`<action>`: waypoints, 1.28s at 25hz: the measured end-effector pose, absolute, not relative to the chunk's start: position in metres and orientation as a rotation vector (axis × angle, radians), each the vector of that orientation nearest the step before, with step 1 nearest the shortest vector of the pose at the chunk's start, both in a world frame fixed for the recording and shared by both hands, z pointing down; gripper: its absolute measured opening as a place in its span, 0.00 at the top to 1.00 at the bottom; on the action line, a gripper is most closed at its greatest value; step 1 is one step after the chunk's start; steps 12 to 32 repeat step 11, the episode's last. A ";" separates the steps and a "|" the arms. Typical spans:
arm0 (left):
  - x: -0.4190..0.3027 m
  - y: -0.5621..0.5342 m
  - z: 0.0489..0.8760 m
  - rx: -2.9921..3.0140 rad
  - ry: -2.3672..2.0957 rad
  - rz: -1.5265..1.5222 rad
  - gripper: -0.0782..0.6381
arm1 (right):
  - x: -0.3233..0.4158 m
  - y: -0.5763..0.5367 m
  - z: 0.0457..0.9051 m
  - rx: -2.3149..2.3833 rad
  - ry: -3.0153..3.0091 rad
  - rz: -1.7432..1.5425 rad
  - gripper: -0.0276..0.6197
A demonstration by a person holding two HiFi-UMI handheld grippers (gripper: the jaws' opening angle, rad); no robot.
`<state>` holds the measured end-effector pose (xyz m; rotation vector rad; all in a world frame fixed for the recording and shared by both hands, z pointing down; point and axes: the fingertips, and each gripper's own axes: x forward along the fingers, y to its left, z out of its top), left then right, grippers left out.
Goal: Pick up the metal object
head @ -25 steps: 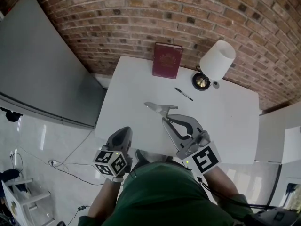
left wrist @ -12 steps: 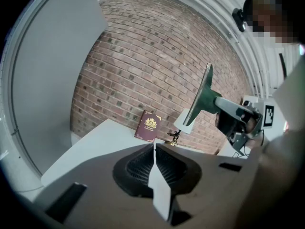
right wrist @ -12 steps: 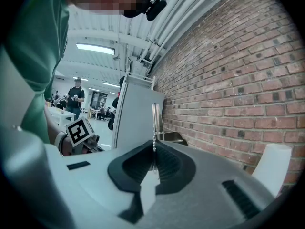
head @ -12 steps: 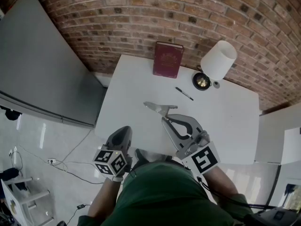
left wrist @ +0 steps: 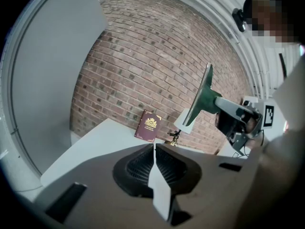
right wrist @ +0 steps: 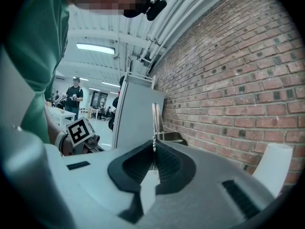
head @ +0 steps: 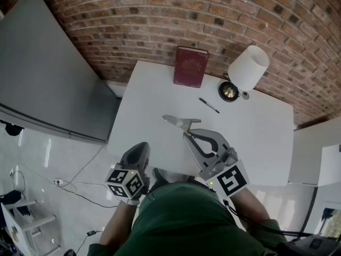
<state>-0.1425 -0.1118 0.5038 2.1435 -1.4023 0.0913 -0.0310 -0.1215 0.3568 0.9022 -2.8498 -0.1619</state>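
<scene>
A thin, flat, silvery metal object (head: 179, 121) sits at the centre of the head view, over the white table (head: 256, 135). In the right gripper view it stands edge-on (right wrist: 154, 120), pinched between the closed jaws of the right gripper (head: 186, 136), which reaches in from the lower right. The left gripper (head: 141, 146) hangs at the lower left off the table edge, jaws together and empty. Beyond, near the brick wall (head: 133, 20), lie a red book (head: 189, 67), a black pen (head: 208, 106) and a white lamp (head: 246, 68), all well apart from the grippers.

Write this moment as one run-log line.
right gripper: shut on metal object | lift: held above table | left gripper: shut, empty
</scene>
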 end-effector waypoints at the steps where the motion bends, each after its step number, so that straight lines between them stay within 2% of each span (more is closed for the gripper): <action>1: -0.143 -0.112 0.504 2.143 -1.401 0.092 0.87 | -0.031 -0.121 0.357 0.901 -2.846 -0.161 0.95; 32: -0.148 -0.112 0.506 2.145 -1.391 0.095 0.87 | -0.037 -0.122 0.359 0.918 -2.839 -0.152 0.95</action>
